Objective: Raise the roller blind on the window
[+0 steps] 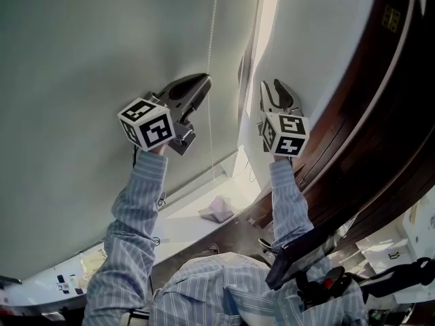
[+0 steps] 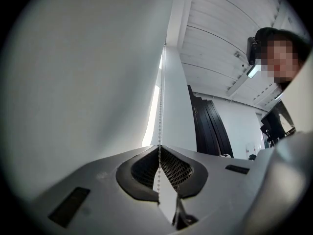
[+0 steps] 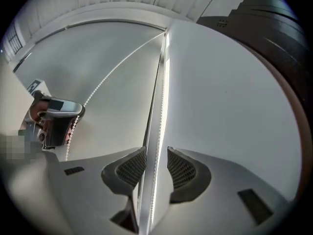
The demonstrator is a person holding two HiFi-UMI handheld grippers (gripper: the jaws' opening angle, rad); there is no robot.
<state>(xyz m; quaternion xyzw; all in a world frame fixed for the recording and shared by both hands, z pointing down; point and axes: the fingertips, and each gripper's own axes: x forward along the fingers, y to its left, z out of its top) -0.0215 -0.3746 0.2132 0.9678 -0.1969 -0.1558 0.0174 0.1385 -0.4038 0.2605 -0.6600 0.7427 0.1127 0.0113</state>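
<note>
Pinching thin white beaded cord (image 2: pixel 158 106), mesh-textured pads (image 2: pixel 175 169) of left gripper (image 2: pixel 160 148)

Person wore a long-sleeved shirt (image 1: pixel 204 287), pale blue with fine white stripes; left sleeve (image 1: pixel 132 209) and right sleeve (image 1: pixel 285 199) of the same cloth, creased, reaching the wrists.
Left hand-held gripper (image 1: pixel 202 81): smooth light-grey moulded shell, tapered to the tip, dark inset on its upper face; left marker cube (image 1: pixel 147 123) at its rear, white with black square patterns.
Right hand-held gripper (image 1: pixel 275 88): same grey shell with dark insets; right marker cube (image 1: pixel 285 134) alike.
Seen close, the jaw pads (image 3: pixel 183 170) were black with a fine mesh texture, set in curved black surrounds; a dark rectangular slot (image 3: pixel 253 205) sat further back in each shell.
</note>
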